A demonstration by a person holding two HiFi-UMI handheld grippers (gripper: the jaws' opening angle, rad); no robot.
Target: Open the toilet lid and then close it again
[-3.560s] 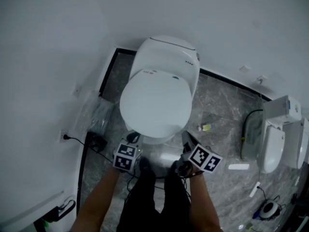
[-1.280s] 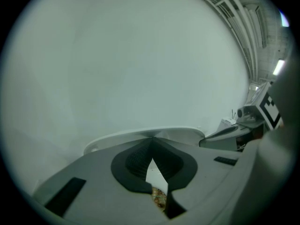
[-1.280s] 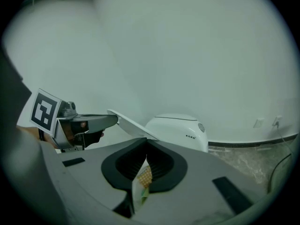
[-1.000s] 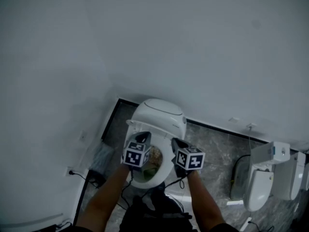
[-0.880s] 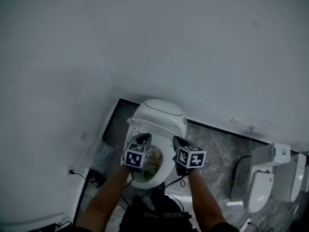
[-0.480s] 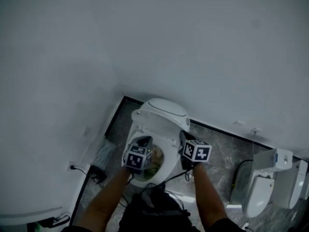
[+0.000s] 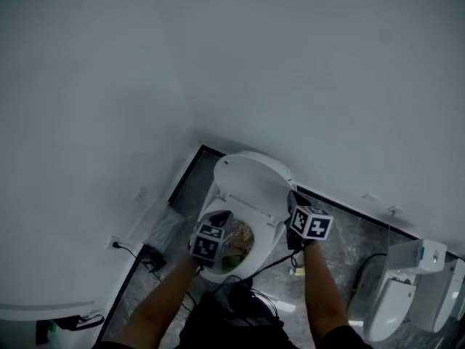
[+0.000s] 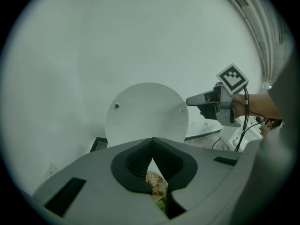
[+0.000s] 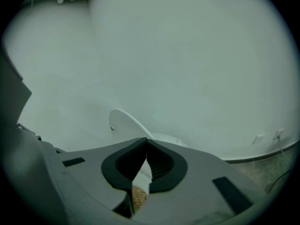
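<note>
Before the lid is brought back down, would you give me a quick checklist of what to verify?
1. Is the toilet lid fully raised: ok.
2. Is the left gripper shut and empty: ok.
3. Is the right gripper shut and empty: ok.
4. Does the right gripper touch the lid's edge: cannot tell; it is beside it.
5. Is the lid's way down clear: not ok, the left gripper hangs over the bowl.

Right gripper [image 9: 146, 144]: jaws together, nothing between them. Lid [image 9: 125, 125]: white, raised, seen nearly edge-on, just above the jaw tips. Wall [image 9: 187, 55]: plain white. Floor [image 9: 281, 165]: grey, lower right.
</note>
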